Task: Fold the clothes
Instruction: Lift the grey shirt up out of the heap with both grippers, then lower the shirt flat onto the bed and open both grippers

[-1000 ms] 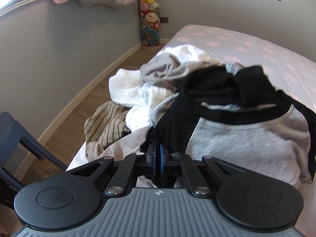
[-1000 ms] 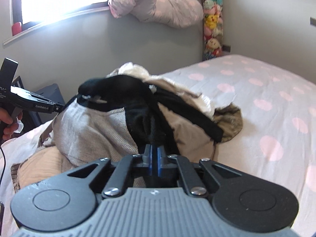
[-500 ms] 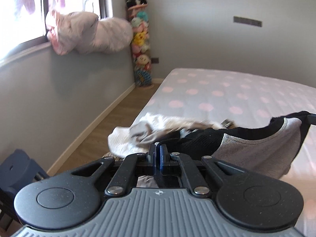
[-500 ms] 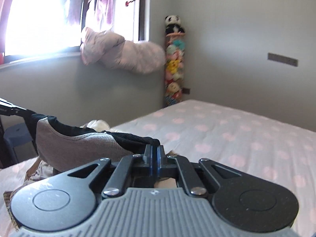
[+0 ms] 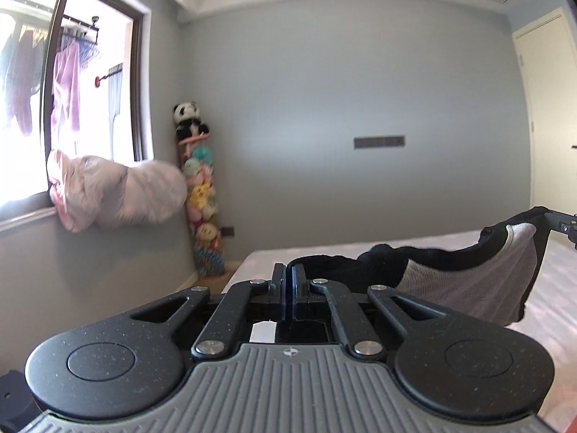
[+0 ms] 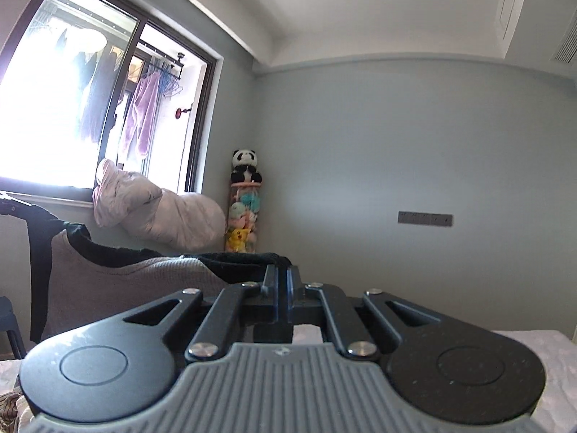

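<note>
Closest to me, my left gripper point(image 5: 288, 281) has its two fingers pressed narrow together on the black edge of the shirt point(image 5: 465, 281), a grey knit top with black trim. My right gripper point(image 6: 282, 285) is pinched just as narrowly on the black trim at the other end of the same shirt point(image 6: 119, 288). The shirt hangs stretched in the air between the two grippers, sagging in the middle, its grey body drooping below the black neckline. In the left wrist view I can see the far tip of the right gripper at the right edge, clamped on the shirt's corner; in the right wrist view the left gripper's tip shows the same way at the left edge.

Below the shirt lies the bed point(image 5: 541, 310), its pale sheet with faint pink spots. In the right wrist view a bit of striped cloth point(image 6: 9, 409) shows at the lower left corner, near the bed's edge.

Beyond the bed, on the window side, a crumpled pink-and-white quilt point(image 5: 115, 195) is draped over the windowsill point(image 5: 21, 218). Past the far corner of the bed stands a tall column of stuffed toys point(image 5: 202, 198) with a panda point(image 5: 189, 119) on top. Behind the bed is the grey wall with a dark switch plate point(image 5: 378, 141), and to the right of it a pale door point(image 5: 544, 108). Outside the window point(image 6: 72, 83) clothes hang on a rack.
</note>
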Tool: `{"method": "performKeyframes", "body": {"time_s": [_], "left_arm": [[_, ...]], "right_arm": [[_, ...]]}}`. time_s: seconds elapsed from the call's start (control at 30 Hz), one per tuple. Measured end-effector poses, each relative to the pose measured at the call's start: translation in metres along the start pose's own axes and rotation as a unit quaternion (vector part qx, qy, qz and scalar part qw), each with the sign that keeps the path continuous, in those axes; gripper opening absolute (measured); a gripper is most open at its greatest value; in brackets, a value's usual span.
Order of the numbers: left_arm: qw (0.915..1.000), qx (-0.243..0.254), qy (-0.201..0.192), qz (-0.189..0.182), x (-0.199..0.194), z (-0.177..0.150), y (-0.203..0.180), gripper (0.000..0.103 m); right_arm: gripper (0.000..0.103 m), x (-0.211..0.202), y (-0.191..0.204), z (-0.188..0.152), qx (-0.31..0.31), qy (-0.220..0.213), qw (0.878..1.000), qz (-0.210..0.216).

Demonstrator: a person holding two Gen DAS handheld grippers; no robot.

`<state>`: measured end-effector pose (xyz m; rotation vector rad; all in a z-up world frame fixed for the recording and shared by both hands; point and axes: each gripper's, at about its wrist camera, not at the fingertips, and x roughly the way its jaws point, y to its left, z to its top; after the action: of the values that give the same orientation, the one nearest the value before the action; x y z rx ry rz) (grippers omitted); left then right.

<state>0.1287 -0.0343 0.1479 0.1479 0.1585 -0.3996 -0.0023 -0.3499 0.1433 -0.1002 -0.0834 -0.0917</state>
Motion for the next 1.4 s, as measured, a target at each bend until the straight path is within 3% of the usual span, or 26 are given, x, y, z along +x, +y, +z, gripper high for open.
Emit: {"method": "performKeyframes", "body": {"time_s": [0.17, 0.33, 0.53, 0.73, 0.97, 1.4], "left_arm": [[0.9979, -0.015, -0.053, -0.033, -0.027, 0.011, -0.026, 0.001], [0.9944, -0.006, -0.081, -0.068, -0.043, 0.014, -0.046, 0.001], [0.9910, -0.009, -0.102, -0.086, -0.039, 0.024, -0.054, 0.001], [0.9943, -0.016, -0.054, -0.090, -0.002, 0.000, -0.069, 0.001], [0.9956, -0.028, 0.012, -0.089, 0.077, -0.034, -0.077, 0.001], [0.9920, -0.020, 0.099, -0.076, 0.231, -0.064, -0.109, 0.001]], "right_arm": [[0.005, -0.059, -0.020, 0.020, -0.009, -0.028, 0.999, -0.029], [0.005, -0.109, -0.032, 0.030, -0.012, -0.049, 0.997, -0.053], [0.005, -0.129, -0.038, 0.032, -0.011, -0.067, 0.995, -0.074], [0.005, -0.094, -0.044, -0.003, -0.004, -0.022, 0.996, -0.082], [0.005, -0.035, -0.059, -0.060, -0.005, 0.057, 0.994, -0.094], [0.005, 0.116, -0.105, -0.148, -0.030, 0.168, 0.979, -0.111]]}}
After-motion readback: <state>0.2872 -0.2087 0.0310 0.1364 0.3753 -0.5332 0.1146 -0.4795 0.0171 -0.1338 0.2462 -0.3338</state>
